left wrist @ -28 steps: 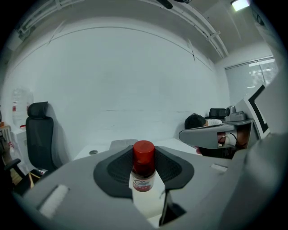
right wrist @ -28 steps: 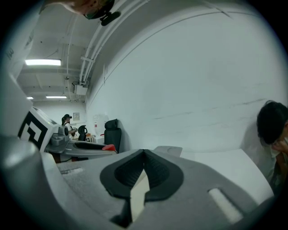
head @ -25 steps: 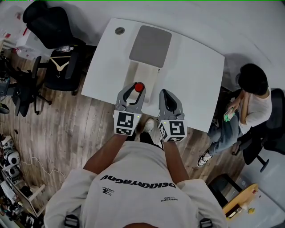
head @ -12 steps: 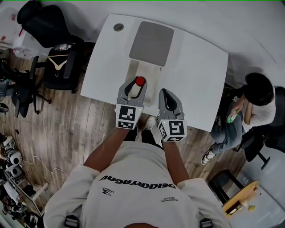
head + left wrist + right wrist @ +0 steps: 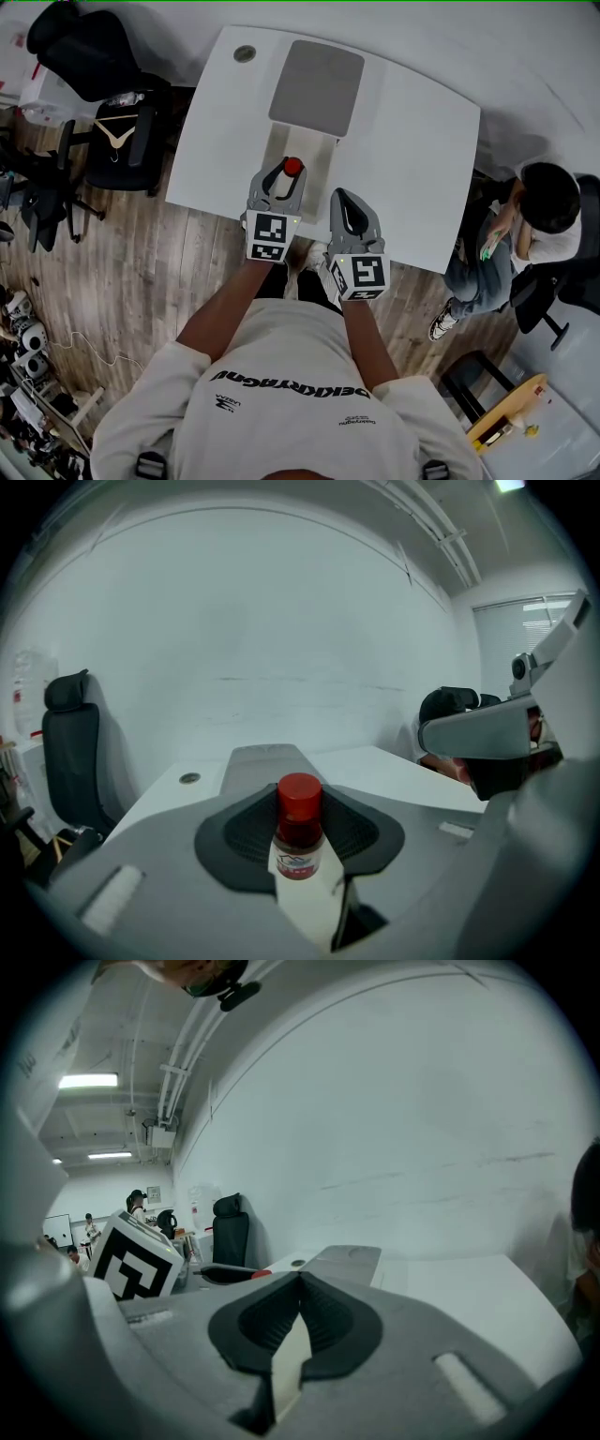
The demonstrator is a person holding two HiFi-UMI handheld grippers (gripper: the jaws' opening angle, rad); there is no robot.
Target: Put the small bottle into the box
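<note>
Left gripper (image 5: 282,180), as I hold it, grips the small bottle (image 5: 298,829): red cap, reddish body, pale label, upright over the desk's (image 5: 412,141) near edge. Right gripper (image 5: 343,199): jaws together, empty.

Straight beyond the fingers of the left gripper (image 5: 284,178) stands the gray-topped box (image 5: 317,89), the only obstacle ahead. The right gripper (image 5: 345,202) hangs close beside those fingers on their right. Past its tips the white table (image 5: 422,159) lies bare.
</note>
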